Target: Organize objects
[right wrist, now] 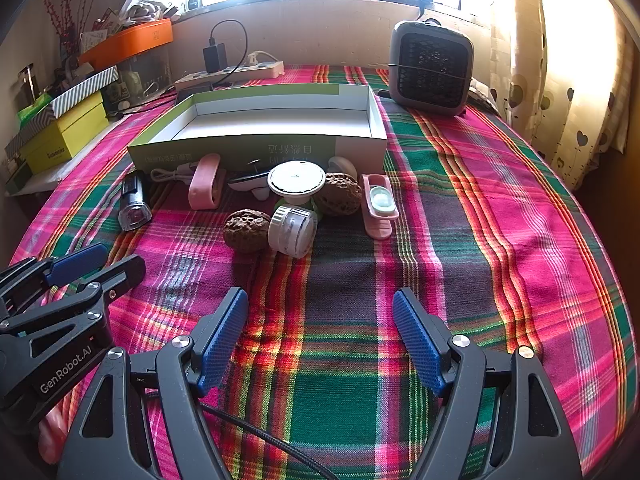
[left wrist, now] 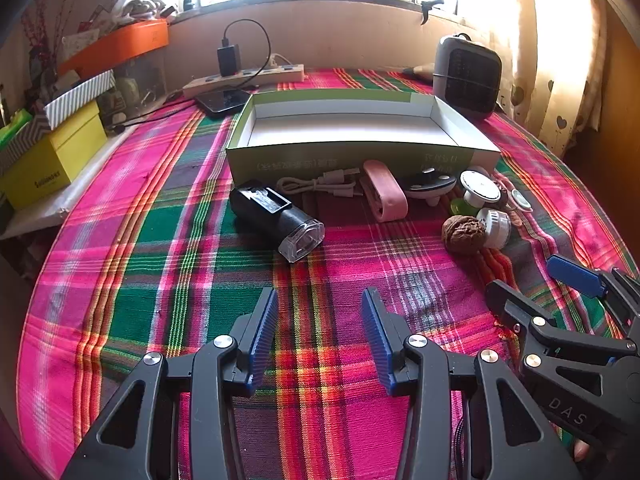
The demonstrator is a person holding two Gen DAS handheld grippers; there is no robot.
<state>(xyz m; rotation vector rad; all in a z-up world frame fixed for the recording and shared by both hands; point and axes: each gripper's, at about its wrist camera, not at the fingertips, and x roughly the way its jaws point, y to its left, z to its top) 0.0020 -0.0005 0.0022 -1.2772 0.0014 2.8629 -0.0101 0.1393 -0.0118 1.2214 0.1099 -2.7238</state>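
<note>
An empty green-and-white cardboard tray (left wrist: 352, 156) (right wrist: 256, 148) stands mid-table. Along its near wall lie a black bike light (left wrist: 276, 218) (right wrist: 134, 200), a white cable (left wrist: 316, 186), a pink clip (left wrist: 384, 192) (right wrist: 206, 182), a white round disc (right wrist: 296, 178), a white ribbed cap (left wrist: 494, 226) (right wrist: 292, 230), two walnuts (right wrist: 246, 230) (right wrist: 338, 194) and a pink sensor holder (right wrist: 378, 204). My left gripper (left wrist: 320, 300) is open over bare cloth, short of the bike light. My right gripper (right wrist: 320, 300) is open wide, short of the walnut and cap. Neither holds anything.
A plaid cloth (right wrist: 480, 240) covers the round table. A small grey heater (right wrist: 430, 66) stands at the back right, a power strip with a charger (left wrist: 244, 76) at the back. Yellow, striped and orange boxes (left wrist: 52, 152) crowd the left side. Curtains (right wrist: 568, 60) hang on the right.
</note>
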